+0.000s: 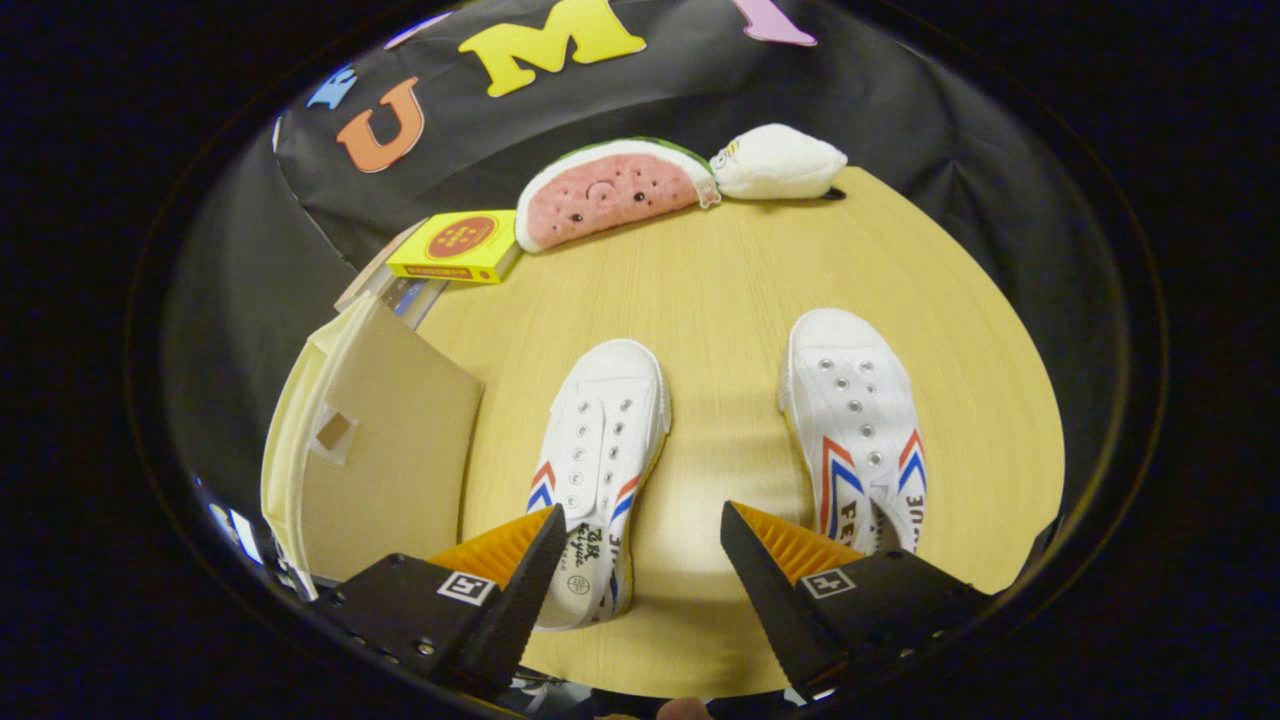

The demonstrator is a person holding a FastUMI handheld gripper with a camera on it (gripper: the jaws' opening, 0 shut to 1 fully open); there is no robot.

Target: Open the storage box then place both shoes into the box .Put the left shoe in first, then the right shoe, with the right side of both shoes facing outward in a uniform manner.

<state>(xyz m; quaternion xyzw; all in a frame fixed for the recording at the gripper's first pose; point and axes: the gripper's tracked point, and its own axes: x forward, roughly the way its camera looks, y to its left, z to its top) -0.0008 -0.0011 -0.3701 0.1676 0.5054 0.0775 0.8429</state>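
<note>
Gripper hangs spread and empty above the table, gripping nothing. Left shoe lies just ahead, right shoe alongside, toes away. Storage box beside them, lid apparently shut; opening likely comes first.

The hand-held gripper, fingers apart and gripping nothing, covers the heel of the left shoe and part of the right shoe's heel. The storage box hides whatever lies behind it, its near corner cut off.
</note>
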